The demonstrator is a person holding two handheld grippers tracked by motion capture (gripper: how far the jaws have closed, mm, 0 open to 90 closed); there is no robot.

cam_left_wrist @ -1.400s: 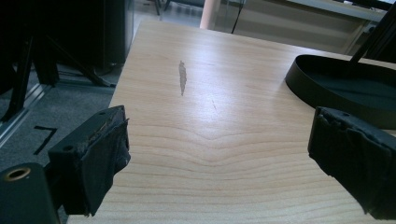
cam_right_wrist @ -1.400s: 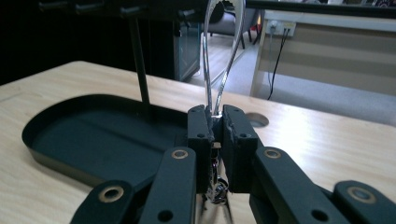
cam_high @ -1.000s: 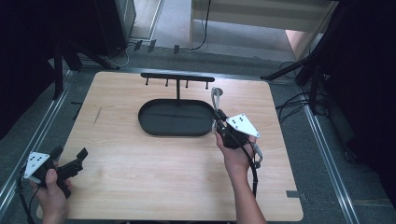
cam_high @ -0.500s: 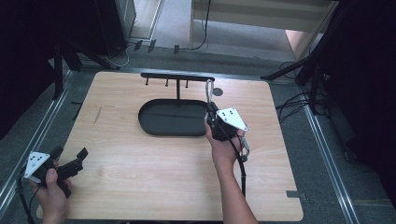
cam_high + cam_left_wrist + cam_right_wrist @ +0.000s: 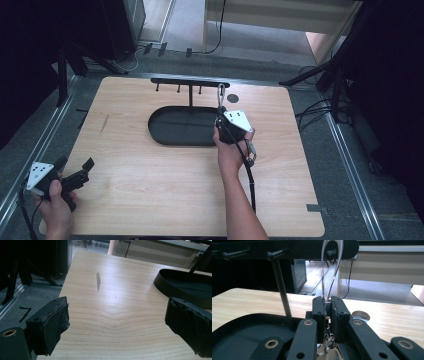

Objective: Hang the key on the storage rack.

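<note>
A black stand has an oval base tray and a post that carries a top bar with short pegs. My right gripper is at the tray's right end, shut on a metal utensil that stands upright. In the right gripper view the jaws pinch the utensil's thin wire loop handle, and the loop's top reaches a peg at the bar's right end. My left gripper hovers open over the table's near left corner, and in its own view nothing is between its pads.
A round hole sits in the wooden table just right of the bar's end. Metal rails run along both table sides. The right gripper's cable trails back along the forearm. A dark streak marks the wood.
My right gripper has carried the utensil left and away from the person, bringing its loop up to the right end of the bar. The left gripper has stayed put.
</note>
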